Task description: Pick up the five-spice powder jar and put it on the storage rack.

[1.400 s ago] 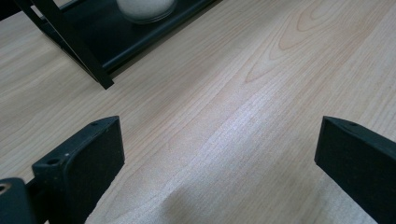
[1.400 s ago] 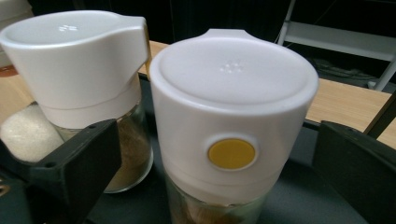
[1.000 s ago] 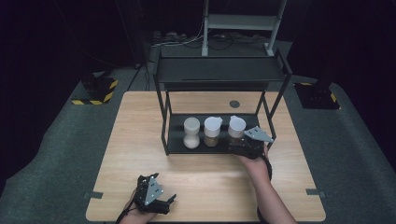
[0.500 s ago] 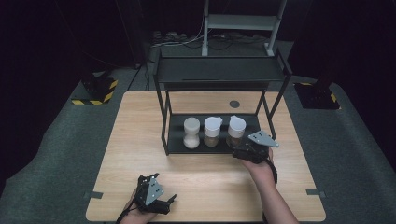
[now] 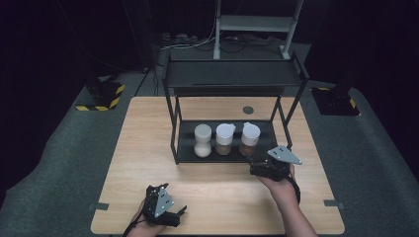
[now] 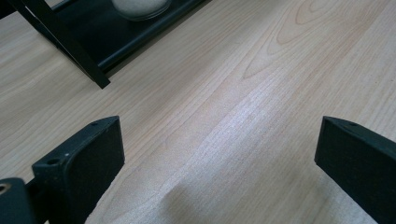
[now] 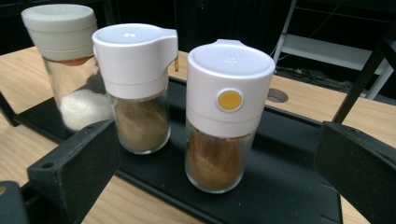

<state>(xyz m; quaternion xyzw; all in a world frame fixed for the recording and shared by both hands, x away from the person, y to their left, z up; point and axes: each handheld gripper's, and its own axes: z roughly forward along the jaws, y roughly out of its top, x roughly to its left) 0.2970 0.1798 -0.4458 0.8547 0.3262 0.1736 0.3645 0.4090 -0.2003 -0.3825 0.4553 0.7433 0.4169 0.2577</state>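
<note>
The left hand-held gripper [image 5: 170, 217] rests wide open at the near left of the tabletop [image 5: 148, 148]. Farther right, the right hand-held gripper [image 5: 254, 169] is wide open, holding nothing, just near of the rack's lower shelf [image 5: 188, 154]. The nearest brown spice shaker [image 7: 224, 116] stands rightmost of 3 there.

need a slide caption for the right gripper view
Open right gripper faces three jars on the black rack shelf: yellow-button spice jar nearest, brown-spice jar, white-granule jar.
</note>
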